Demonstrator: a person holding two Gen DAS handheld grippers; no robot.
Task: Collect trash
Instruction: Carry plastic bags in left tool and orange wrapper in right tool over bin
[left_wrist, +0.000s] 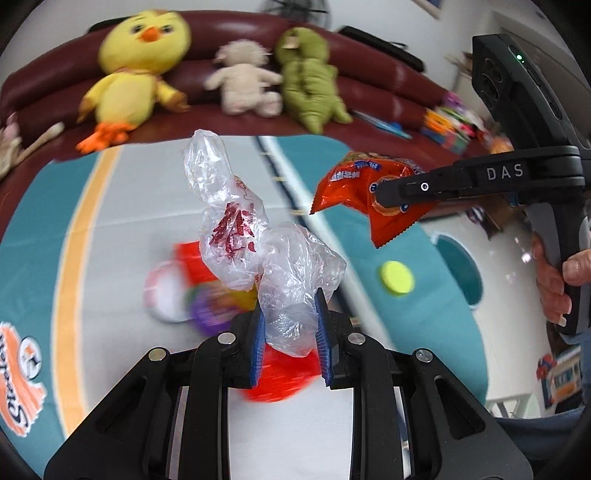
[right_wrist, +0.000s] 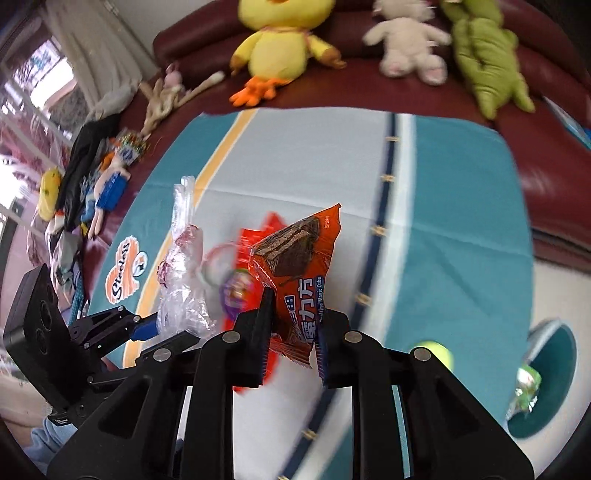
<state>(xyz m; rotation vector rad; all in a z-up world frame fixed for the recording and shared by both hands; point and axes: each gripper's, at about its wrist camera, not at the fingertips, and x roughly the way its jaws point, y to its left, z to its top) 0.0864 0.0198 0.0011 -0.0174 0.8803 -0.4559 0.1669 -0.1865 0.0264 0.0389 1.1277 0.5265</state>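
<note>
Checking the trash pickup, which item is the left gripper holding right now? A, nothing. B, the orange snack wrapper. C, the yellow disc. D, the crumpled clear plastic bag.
D: the left gripper is shut on the clear plastic bag, while the right gripper grips the orange snack wrapper.

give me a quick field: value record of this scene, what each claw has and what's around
left claw: shut on clear plastic bag, held up off the cloth
right claw: shut on orange snack wrapper, also lifted
surface: teal and white cloth
still on cloth: blurred red and purple items, yellow-green disc
background: dark red sofa with yellow chick plush, cream plush, green plush
image quality: motion blur; the items under the claws cannot be identified
</note>
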